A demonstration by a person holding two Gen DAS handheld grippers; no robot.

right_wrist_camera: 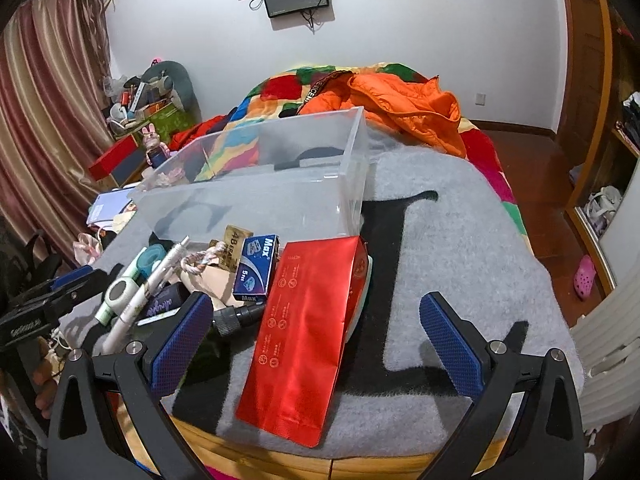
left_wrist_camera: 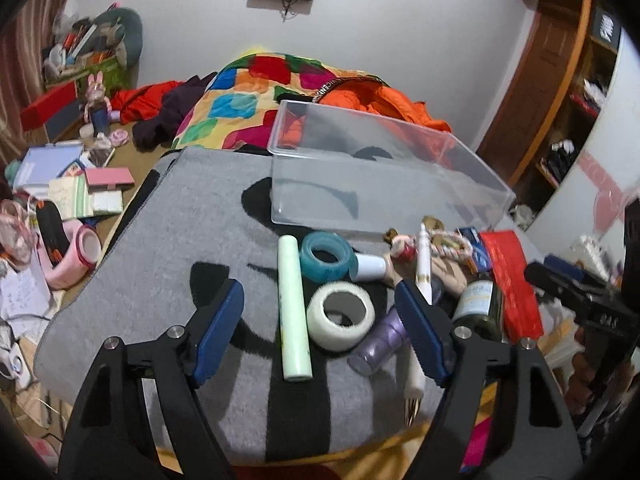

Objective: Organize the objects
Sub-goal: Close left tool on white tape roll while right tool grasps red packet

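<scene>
A clear plastic bin (left_wrist_camera: 392, 168) (right_wrist_camera: 260, 184) stands empty on a grey blanket (left_wrist_camera: 160, 260) with black letters. In front of it lies a heap: a pale green tube (left_wrist_camera: 294, 312), a teal tape roll (left_wrist_camera: 326, 256), a white tape roll (left_wrist_camera: 340, 314), a purple bottle (left_wrist_camera: 380, 340), a white pen (left_wrist_camera: 424, 264), a dark bottle (left_wrist_camera: 480, 304), a blue staple box (right_wrist_camera: 256, 268) and a red foil pouch (right_wrist_camera: 304, 336). My left gripper (left_wrist_camera: 320, 320) is open, its fingers either side of the green tube and white tape, touching neither. My right gripper (right_wrist_camera: 316, 332) is open over the red pouch.
The blanket lies on a bed with a colourful quilt (left_wrist_camera: 248, 92) and an orange jacket (right_wrist_camera: 400, 104) behind the bin. Books, boxes and toys (left_wrist_camera: 72, 184) litter the floor at the left. A wooden wardrobe (left_wrist_camera: 560, 80) stands at the right.
</scene>
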